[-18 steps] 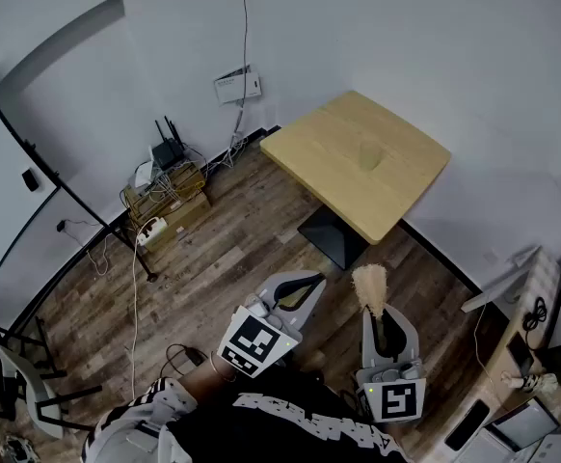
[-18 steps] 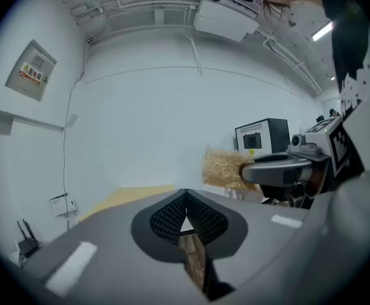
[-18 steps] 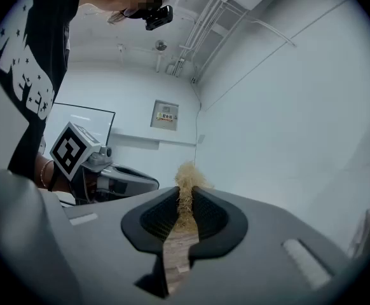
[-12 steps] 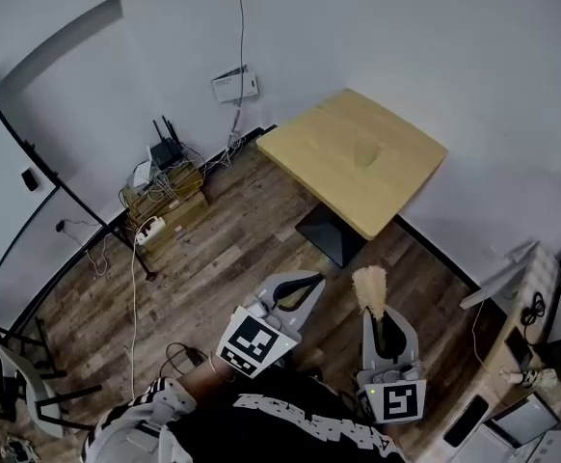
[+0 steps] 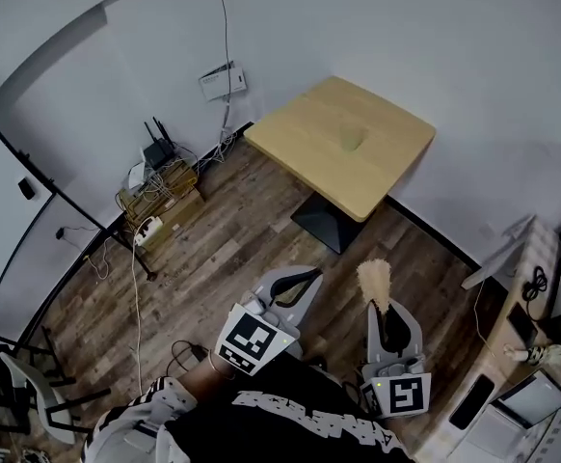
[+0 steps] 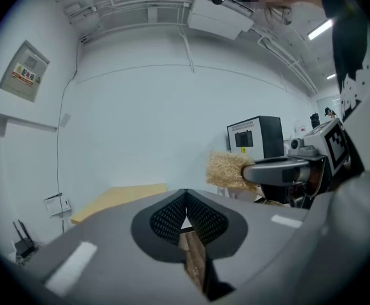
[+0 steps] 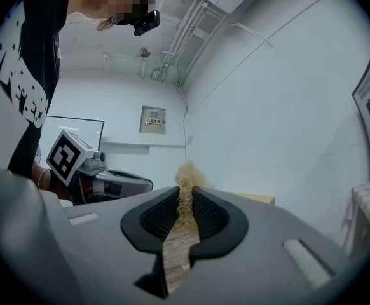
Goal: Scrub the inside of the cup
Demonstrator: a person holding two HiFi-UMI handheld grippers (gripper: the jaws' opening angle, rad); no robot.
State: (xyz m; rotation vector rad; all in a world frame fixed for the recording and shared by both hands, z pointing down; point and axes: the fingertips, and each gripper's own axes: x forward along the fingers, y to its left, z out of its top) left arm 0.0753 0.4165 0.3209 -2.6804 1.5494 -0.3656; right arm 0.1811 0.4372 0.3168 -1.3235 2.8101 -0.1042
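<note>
Right gripper (image 5: 387,314) jaws clamp a brush (image 5: 375,280), bristles pointing forward along them toward the counter (image 5: 319,123). Left gripper (image 5: 311,278) jaws are closed and empty.

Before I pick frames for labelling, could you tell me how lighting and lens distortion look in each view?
Head view: even light, the wall edges bowed by the wide lens. Left gripper view: fisheye circle with black corners, bright ceiling lamp at upper right. Right gripper view: same black corners, a mosaic patch at the top; the brush looks slightly soft up close.
</note>
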